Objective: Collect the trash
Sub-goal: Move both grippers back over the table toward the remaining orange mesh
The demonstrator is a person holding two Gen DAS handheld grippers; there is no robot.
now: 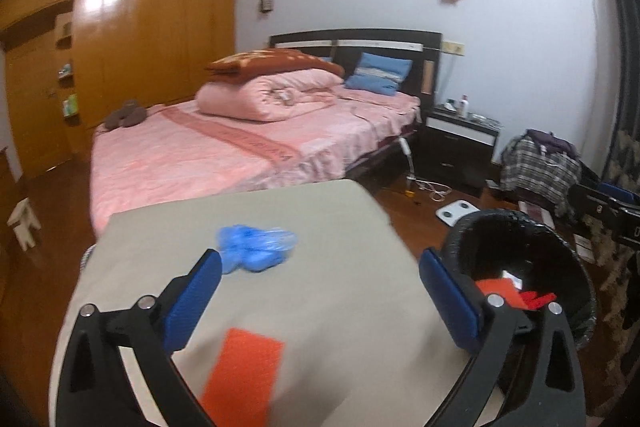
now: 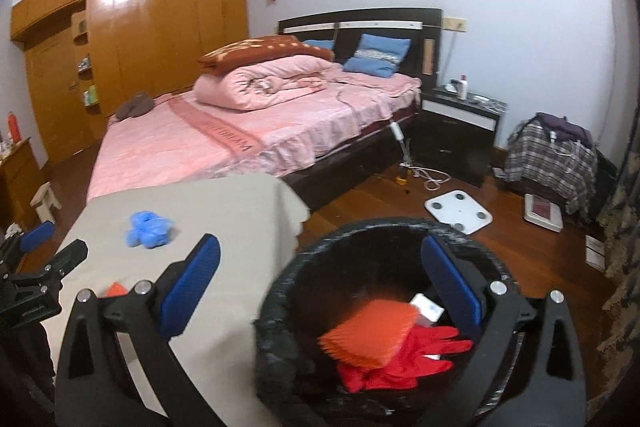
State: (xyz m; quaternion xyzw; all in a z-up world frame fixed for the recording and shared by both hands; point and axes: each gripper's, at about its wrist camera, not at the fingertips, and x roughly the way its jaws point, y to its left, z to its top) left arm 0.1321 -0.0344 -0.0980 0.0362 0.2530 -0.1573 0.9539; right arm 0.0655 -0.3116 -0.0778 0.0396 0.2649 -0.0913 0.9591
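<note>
Black bin beside beige table, blue crumpled plastic ahead, both grippers' fingers wide, empty

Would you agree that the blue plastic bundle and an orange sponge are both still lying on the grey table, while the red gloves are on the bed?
Not quite: the red gloves are not on the bed; they lie inside the black bin, as the right wrist view shows. The blue plastic bundle and an orange sponge do lie on the grey table.
</note>
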